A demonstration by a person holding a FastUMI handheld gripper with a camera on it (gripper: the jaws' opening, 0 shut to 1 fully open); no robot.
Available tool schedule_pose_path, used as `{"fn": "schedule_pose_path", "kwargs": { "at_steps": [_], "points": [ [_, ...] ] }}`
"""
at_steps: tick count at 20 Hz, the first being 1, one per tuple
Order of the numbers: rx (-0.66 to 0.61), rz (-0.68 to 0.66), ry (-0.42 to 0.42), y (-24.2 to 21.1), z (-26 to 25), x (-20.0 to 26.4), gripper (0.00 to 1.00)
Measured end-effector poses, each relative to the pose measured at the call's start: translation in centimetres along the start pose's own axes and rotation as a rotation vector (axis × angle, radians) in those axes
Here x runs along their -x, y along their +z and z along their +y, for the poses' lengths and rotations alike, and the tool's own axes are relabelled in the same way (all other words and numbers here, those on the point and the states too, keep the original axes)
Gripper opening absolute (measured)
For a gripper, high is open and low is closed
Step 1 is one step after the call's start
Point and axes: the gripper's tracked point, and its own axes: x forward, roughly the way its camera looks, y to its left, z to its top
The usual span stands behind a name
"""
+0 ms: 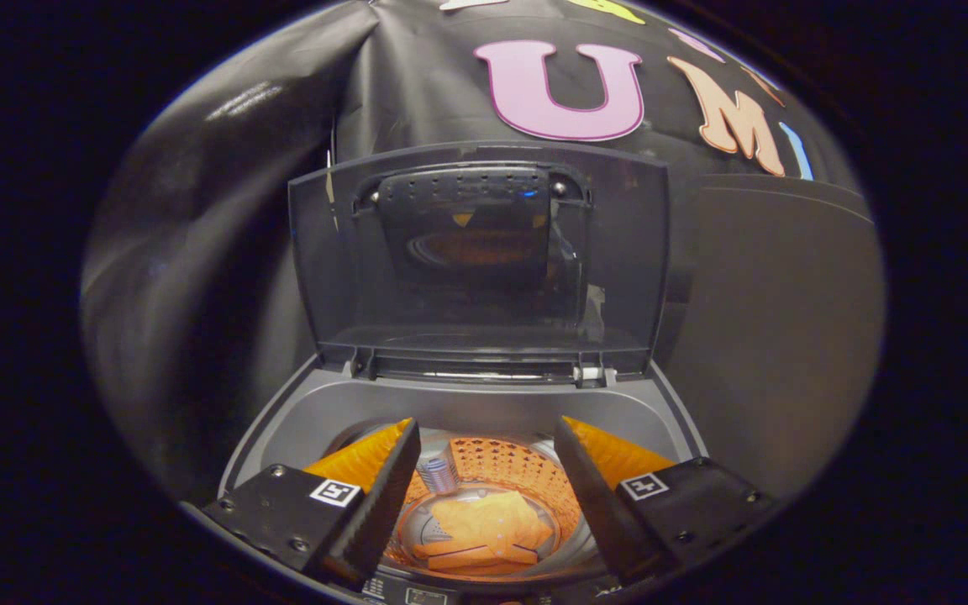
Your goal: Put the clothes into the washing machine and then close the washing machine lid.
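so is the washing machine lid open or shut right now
Open. The lid stands upright behind the drum, where clothes lie. The gripper is open above the drum, holding nothing.

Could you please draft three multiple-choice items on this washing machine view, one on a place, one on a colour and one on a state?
1. Where does the garment lie?
A. at the bottom of the drum
B. draped over the raised lid
C. clamped in the gripper

2. What colour does the garment look in this light?
A. blue
B. yellow-orange
C. white

3. How does the washing machine lid stand?
A. shut flat
B. raised upright at the back
C. taken off

Answers:
1. A, as the garment rests on the floor of the drum, below and between the fingers of the gripper.
2. B, as its cloth shows yellow-orange against the perforated drum wall.
3. B, as the lid rises from its hinge behind the opening, and the gripper is open, holding nothing.
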Motion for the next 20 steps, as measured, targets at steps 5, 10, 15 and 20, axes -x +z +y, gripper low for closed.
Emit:
{"fn": "schedule_pose_path", "kwargs": {
  "at_steps": [5, 10, 15, 20],
  "points": [
    [0.004, -0.053, 0.022, 4.3, 1.1, 1.2, 0.97],
    [0.008, -0.158, 0.033, 12.1, 1.8, 2.9, 0.97],
    [0.037, -0.232, 0.038, 20.0, 2.5, 2.8, 0.97],
    [-0.009, -0.374, 0.033, 28.3, 3.0, 2.6, 0.96]
  ]
}}
